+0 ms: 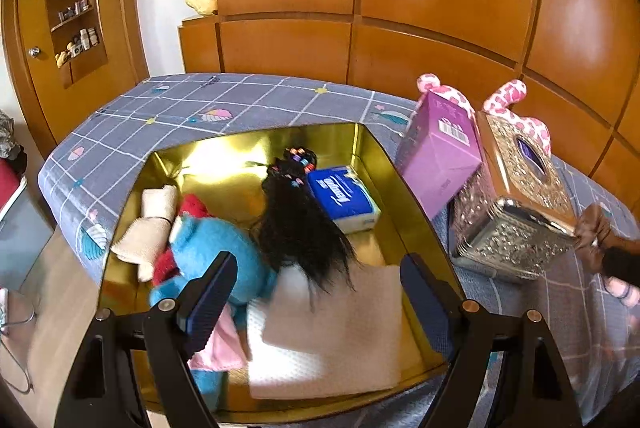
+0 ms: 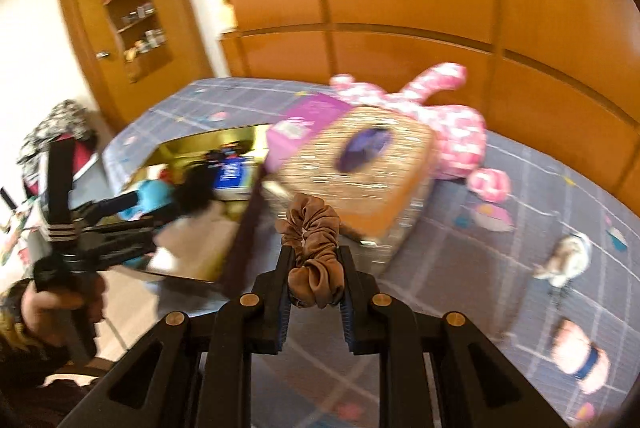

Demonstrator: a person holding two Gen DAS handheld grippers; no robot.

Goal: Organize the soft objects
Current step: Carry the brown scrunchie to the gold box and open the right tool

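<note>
A gold tin box (image 1: pixel 372 143) lies open on the bed. Inside it are a blue plush toy (image 1: pixel 208 248), a black hair piece (image 1: pixel 296 224), a blue tissue pack (image 1: pixel 344 197), a beige folded cloth (image 1: pixel 336 340) and a rolled beige cloth (image 1: pixel 150 228). My left gripper (image 1: pixel 316 292) hangs open over the near end of the box, with nothing between its fingers. My right gripper (image 2: pixel 314 260) is shut on a brown satin scrunchie (image 2: pixel 314 248), lifted above the bed to the right of the box (image 2: pixel 192 143). The same scrunchie (image 1: pixel 596 228) shows at the right edge of the left wrist view.
A glittery gold tissue box (image 1: pixel 516 211) and a purple carton (image 1: pixel 440 155) stand right of the tin, a pink spotted plush (image 2: pixel 452 123) behind them. A small white and brown soft item (image 2: pixel 568 260) and a pink one with a dark band (image 2: pixel 580 356) lie on the grey checked bedsheet (image 1: pixel 168 107). Wooden panels stand behind.
</note>
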